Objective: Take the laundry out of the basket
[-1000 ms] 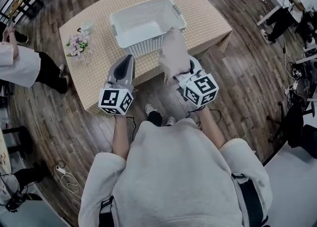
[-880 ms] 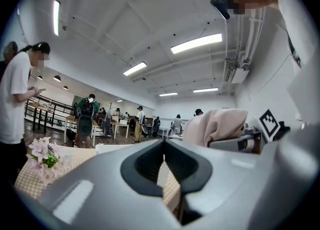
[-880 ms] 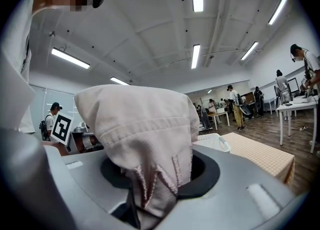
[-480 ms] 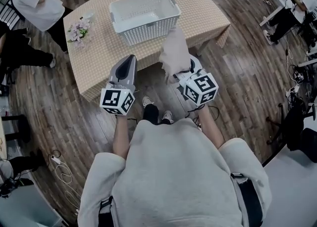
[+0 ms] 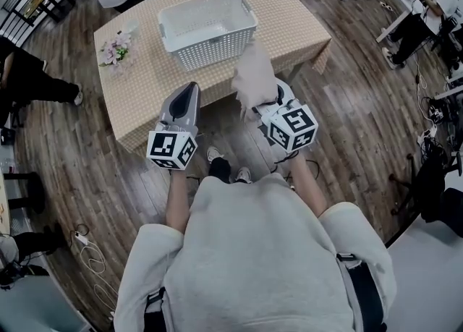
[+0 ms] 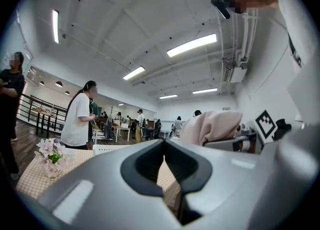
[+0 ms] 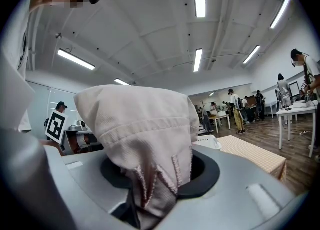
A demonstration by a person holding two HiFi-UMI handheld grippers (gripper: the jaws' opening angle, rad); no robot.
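Readable words or numbers: none in any view.
Left marker cube (image 5: pixel 171 150): only black-and-white square code patterns, no letters; lower left of centre in the head view.
Right marker cube (image 5: pixel 291 128): same kind of square code patterns, right of centre in the head view.
Right edge of left gripper view: one such pattern (image 6: pixel 265 122) on the right marker cube.
Left edge of right gripper view: one such pattern (image 7: pixel 56 125) on the left marker cube.

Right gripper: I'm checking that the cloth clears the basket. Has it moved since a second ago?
Yes. The right gripper, shut on the pink cloth, has drawn back from the white basket toward the person; the cloth no longer overlaps its corner.
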